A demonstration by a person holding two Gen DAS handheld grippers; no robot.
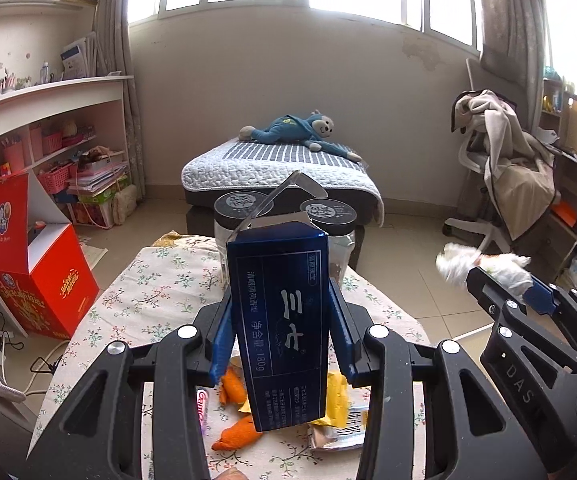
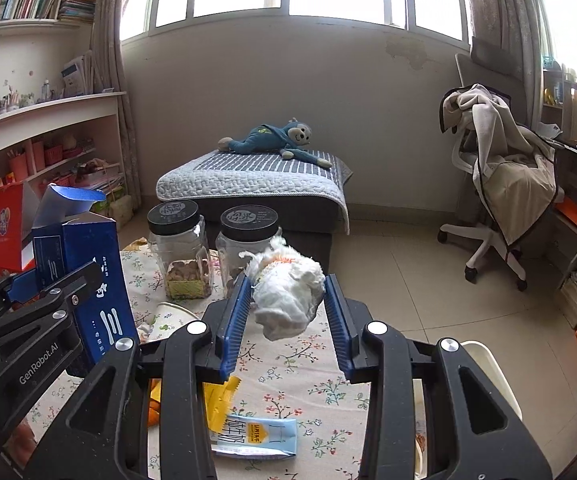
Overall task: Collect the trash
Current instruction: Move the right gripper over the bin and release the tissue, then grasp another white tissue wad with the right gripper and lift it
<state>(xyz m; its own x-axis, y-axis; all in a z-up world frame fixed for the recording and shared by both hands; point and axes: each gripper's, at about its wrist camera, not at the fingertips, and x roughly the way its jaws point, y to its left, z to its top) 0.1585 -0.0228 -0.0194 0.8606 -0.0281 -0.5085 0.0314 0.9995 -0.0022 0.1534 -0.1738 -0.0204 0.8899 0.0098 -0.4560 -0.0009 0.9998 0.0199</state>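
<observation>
My left gripper (image 1: pixel 282 320) is shut on a dark blue toothpaste box (image 1: pixel 280 320) with its top flap open, held upright above the floral table (image 1: pixel 156 284). The box also shows in the right wrist view (image 2: pixel 84 276). My right gripper (image 2: pixel 286 312) is shut on a crumpled white tissue wad (image 2: pixel 286 296), held above the table; the wad also shows in the left wrist view (image 1: pixel 484 266). On the table lie orange peels (image 1: pixel 234 436), a yellow wrapper (image 2: pixel 220 400), a blue-and-white packet (image 2: pixel 254 438) and a paper cup (image 2: pixel 168 318).
Two clear jars with black lids (image 2: pixel 178 248) (image 2: pixel 248 240) stand at the table's far end. A red carton (image 1: pixel 36 272) stands open on the floor at the left. A bed with a blue plush monkey (image 1: pixel 300 132) lies behind. A draped chair (image 2: pixel 504 184) is at the right.
</observation>
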